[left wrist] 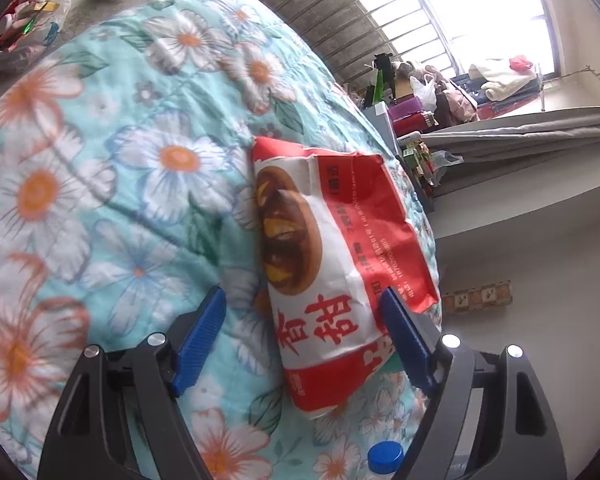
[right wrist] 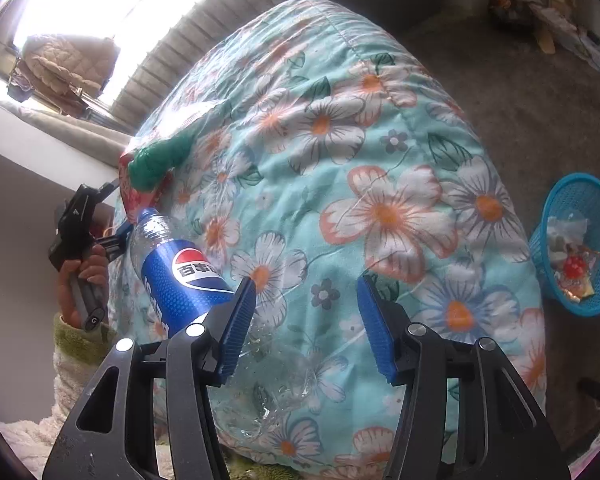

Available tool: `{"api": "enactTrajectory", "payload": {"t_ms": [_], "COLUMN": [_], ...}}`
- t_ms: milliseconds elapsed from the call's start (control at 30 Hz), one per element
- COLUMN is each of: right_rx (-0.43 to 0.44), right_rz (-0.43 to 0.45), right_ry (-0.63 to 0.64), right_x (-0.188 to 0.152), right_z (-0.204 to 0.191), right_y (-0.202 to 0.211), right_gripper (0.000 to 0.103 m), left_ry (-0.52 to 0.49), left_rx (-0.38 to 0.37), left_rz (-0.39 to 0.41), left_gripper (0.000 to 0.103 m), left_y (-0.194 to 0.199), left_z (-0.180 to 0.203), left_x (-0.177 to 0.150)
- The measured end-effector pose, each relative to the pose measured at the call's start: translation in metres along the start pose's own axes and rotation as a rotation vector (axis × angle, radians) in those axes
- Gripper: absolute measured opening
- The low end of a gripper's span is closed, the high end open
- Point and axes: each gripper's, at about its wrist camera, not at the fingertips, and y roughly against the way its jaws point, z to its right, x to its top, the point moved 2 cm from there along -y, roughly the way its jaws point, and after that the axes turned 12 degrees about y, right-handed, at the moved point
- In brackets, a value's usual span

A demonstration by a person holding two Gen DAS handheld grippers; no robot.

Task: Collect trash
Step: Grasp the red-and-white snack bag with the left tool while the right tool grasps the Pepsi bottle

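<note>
A red and white snack bag (left wrist: 324, 276) lies on the floral quilt (left wrist: 112, 184). My left gripper (left wrist: 304, 316) is open, its blue fingers on either side of the bag's near end, apart from it. A blue bottle cap (left wrist: 385, 455) shows at the bottom. In the right wrist view an empty Pepsi bottle (right wrist: 180, 276) lies on the quilt (right wrist: 380, 184). My right gripper (right wrist: 306, 324) is open above the bottle's clear base, its left finger (right wrist: 236, 328) close to the label. The left gripper (right wrist: 80, 224) shows at far left beside a green net bag (right wrist: 160, 156).
A blue mesh basket (right wrist: 580, 240) holding wrappers stands on the floor right of the bed. A plastic bag of rubbish (left wrist: 24, 24) sits on the floor at the far left in the left wrist view. Cluttered shelves (left wrist: 420, 120) and a window lie beyond the bed.
</note>
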Motion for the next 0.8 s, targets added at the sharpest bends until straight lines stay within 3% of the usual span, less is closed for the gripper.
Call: {"api": "enactTrajectory", "payload": {"t_ms": [133, 200, 433, 533, 633, 800], "right_rx": [0.007, 0.01, 0.013, 0.012, 0.013, 0.018], "right_rz": [-0.008, -0.011, -0.005, 0.004, 0.01, 0.02], "right_ry": [0.002, 0.006, 0.02, 0.025, 0.032, 0.04], "right_x": [0.002, 0.003, 0.005, 0.005, 0.003, -0.001], "right_z": [-0.005, -0.007, -0.014, -0.017, -0.021, -0.026], "right_y": [-0.009, -0.012, -0.012, -0.011, -0.01, -0.008], "right_gripper": [0.052, 0.052, 0.052, 0.052, 0.052, 0.052], "left_ry": [0.062, 0.106, 0.125, 0.065, -0.067, -0.406], "left_rx": [-0.097, -0.138, -0.166, -0.139, -0.081, 0.049], "left_rz": [-0.034, -0.061, -0.01, 0.049, 0.143, 0.372], "left_gripper": [0.061, 0.059, 0.041, 0.036, 0.035, 0.035], "left_y": [-0.006, -0.012, -0.006, 0.015, 0.046, 0.113], "left_z": [0.001, 0.0, 0.002, 0.011, 0.033, 0.079], "left_x": [0.0, -0.003, -0.005, -0.009, -0.016, -0.042]}}
